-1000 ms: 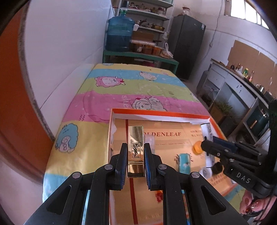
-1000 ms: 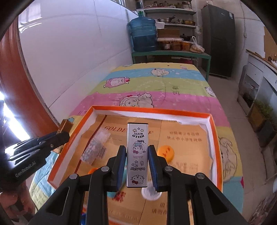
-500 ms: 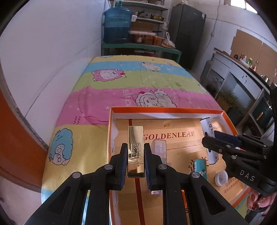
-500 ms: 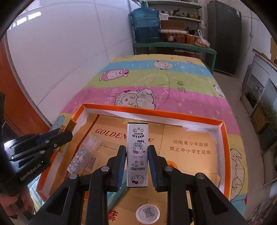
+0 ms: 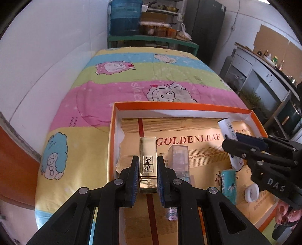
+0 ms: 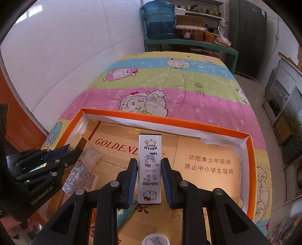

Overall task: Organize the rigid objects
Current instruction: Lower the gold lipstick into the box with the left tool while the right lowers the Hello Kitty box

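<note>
My left gripper (image 5: 148, 165) is shut on a gold lipstick case (image 5: 148, 160), held over the left part of an orange-rimmed box lid (image 5: 181, 107). My right gripper (image 6: 149, 169) is shut on a silver Hello Kitty case (image 6: 150, 167), held above the middle of the same box (image 6: 166, 121). Each gripper shows in the other's view: the right gripper (image 5: 229, 145) at the right edge, the left gripper (image 6: 75, 150) at the left edge. Both cases stick out past the fingertips.
Inside the box lie a clear glitter case (image 6: 83, 167), a teal tube (image 5: 228, 183), a white round jar (image 5: 251, 193) and a round lid (image 6: 155, 240). The box sits on a striped cartoon quilt (image 6: 169, 79) beside a white wall. A shelf with a blue water jug (image 6: 158, 17) stands beyond.
Both grippers moved forward and down over the box, each keeping hold of its case. The box floor looks nearer and the orange ball has left the views.
</note>
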The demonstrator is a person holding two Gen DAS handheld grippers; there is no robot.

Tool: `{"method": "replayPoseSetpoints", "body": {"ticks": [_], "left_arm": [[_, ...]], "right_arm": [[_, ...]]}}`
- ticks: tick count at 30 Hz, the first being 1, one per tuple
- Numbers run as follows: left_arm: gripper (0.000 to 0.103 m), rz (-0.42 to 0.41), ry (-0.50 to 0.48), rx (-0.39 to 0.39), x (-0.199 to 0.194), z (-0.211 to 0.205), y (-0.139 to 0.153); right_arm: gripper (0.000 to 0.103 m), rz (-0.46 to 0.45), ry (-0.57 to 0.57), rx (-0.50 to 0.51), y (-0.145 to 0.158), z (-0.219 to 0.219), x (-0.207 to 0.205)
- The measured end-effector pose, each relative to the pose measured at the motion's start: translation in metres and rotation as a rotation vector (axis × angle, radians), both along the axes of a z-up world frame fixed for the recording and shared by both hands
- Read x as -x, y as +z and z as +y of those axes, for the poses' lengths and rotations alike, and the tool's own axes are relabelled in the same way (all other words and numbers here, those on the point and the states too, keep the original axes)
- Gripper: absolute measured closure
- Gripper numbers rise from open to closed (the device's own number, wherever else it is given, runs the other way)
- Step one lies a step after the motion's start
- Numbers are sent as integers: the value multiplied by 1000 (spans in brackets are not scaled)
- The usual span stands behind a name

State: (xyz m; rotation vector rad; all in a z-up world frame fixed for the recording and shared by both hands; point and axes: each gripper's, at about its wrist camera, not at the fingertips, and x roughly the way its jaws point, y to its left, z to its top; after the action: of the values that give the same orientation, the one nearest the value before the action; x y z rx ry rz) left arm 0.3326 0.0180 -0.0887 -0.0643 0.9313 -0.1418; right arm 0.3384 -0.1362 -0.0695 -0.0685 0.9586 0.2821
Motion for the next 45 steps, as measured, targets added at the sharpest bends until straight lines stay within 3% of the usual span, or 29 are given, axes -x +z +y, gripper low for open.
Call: {"method": "replayPoseSetpoints", "body": {"ticks": [13,21,28,45], "left_arm": [[84,21,-19,-5,-4,-2,-4],[72,10,-31,22,-3,-4,-2],[72,-5,-7,32,2,0,4],[72,-43,7,54,24,7,24]], "right_arm": [[76,44,7,48,-15,7,-6],[76,28,7,71,-15,10,-3],[67,-1,-3,65,-10,8,1],[67,-27,-23,58,5,5,17]]}}
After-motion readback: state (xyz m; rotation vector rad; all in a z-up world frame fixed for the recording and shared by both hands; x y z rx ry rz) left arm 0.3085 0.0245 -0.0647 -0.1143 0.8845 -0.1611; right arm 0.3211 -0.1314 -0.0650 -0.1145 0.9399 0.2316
